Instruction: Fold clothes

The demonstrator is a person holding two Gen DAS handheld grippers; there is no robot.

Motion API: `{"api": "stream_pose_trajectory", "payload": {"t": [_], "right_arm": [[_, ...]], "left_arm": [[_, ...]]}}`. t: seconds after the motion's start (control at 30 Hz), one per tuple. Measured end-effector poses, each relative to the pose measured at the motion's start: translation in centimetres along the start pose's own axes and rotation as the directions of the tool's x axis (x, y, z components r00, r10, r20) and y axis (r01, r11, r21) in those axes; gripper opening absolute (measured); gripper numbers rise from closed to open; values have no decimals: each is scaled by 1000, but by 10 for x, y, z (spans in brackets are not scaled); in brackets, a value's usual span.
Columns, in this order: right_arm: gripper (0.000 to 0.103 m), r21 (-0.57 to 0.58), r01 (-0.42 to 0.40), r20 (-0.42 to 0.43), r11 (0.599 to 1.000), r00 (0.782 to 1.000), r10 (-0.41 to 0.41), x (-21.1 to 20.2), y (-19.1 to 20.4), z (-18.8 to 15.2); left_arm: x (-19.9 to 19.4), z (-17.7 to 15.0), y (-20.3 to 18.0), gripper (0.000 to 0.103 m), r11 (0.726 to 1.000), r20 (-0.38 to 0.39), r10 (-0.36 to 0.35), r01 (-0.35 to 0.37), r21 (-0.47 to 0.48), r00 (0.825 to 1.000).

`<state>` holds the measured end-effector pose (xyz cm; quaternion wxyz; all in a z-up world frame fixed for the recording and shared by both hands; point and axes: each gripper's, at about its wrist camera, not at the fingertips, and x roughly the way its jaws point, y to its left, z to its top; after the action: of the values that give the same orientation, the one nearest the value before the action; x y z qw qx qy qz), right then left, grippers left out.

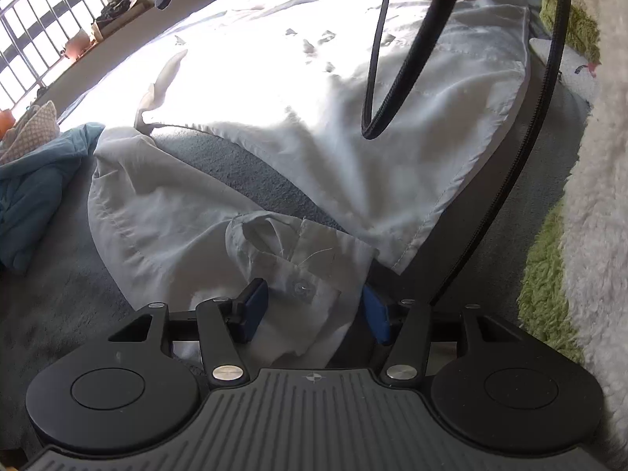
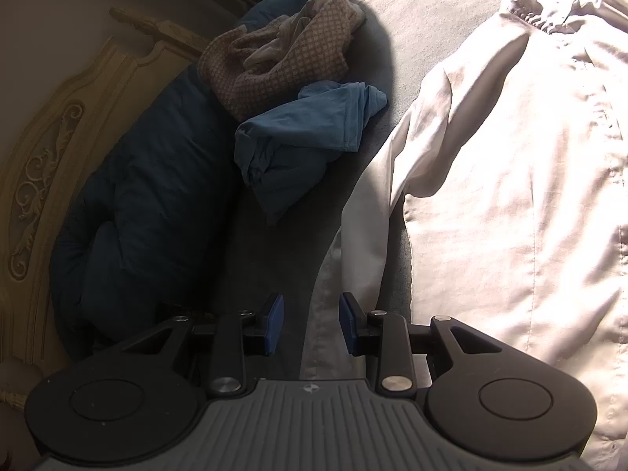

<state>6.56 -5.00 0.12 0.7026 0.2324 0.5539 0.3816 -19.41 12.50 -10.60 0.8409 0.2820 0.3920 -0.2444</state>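
Note:
A white button-up shirt (image 1: 314,117) lies spread over a grey bed cover (image 1: 243,165), its far half in bright sun. One sleeve curls toward me, and its buttoned cuff (image 1: 302,274) lies between the blue pads of my left gripper (image 1: 316,310). The jaws stand apart and do not pinch the cloth. In the right wrist view the same shirt (image 2: 510,196) fills the right side, with its collar (image 2: 526,11) at the top. A narrow strip of the sleeve (image 2: 353,235) runs down between the jaws of my right gripper (image 2: 312,324), which stands open just over it.
A crumpled teal garment (image 2: 306,137) and a beige patterned knit (image 2: 282,51) sit beside the shirt. They rest against a dark blue pillow (image 2: 149,196) and a carved headboard (image 2: 47,157). Black cables (image 1: 376,78) hang over the shirt. A green shaggy blanket (image 1: 549,274) borders the right.

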Motion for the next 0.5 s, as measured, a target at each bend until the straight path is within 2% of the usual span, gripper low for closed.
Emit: {"api": "stream_pose_trajectory", "payload": {"t": [0.1,0.17,0.2,0.23,0.27,0.33,0.37,0.4,0.43,0.5], "right_arm": [[34,10,0,-5,1000,1000,0,1,-2,-1],[34,13,1,-3,1000,1000,-1,1,-2,-1],[34,13,1,-2,1000,1000,-1,1,-2,-1],[34,14,0,-2,1000,1000,0,0,-3,-1],[34,14,0,-1,1000,1000,0,0,-3,-2],[34,15,-1,2,1000,1000,1,-1,-3,-2],[35,15,-2,3,1000,1000,2,-2,-3,-2],[35,18,-1,5,1000,1000,1,-3,-3,-2],[35,20,1,6,1000,1000,-1,-3,-4,-1],[35,25,4,8,1000,1000,-4,-4,-6,0]], "left_arm": [[3,-1,-2,54,1000,0,8,-8,18,1000],[3,-2,1,54,1000,10,-2,2,-2,1000],[2,-2,5,51,1000,16,-8,8,-22,1000],[2,-3,9,43,999,22,-14,15,-42,1000],[0,-4,15,40,996,33,-25,28,-87,999],[-5,-6,29,27,981,58,-49,59,-182,997],[-7,-7,36,24,970,71,-60,75,-229,996],[-11,-9,45,13,952,97,-72,97,-289,993],[-16,-12,55,8,929,126,-82,121,-350,989],[-27,-19,79,7,856,196,-87,174,-486,977]]}}
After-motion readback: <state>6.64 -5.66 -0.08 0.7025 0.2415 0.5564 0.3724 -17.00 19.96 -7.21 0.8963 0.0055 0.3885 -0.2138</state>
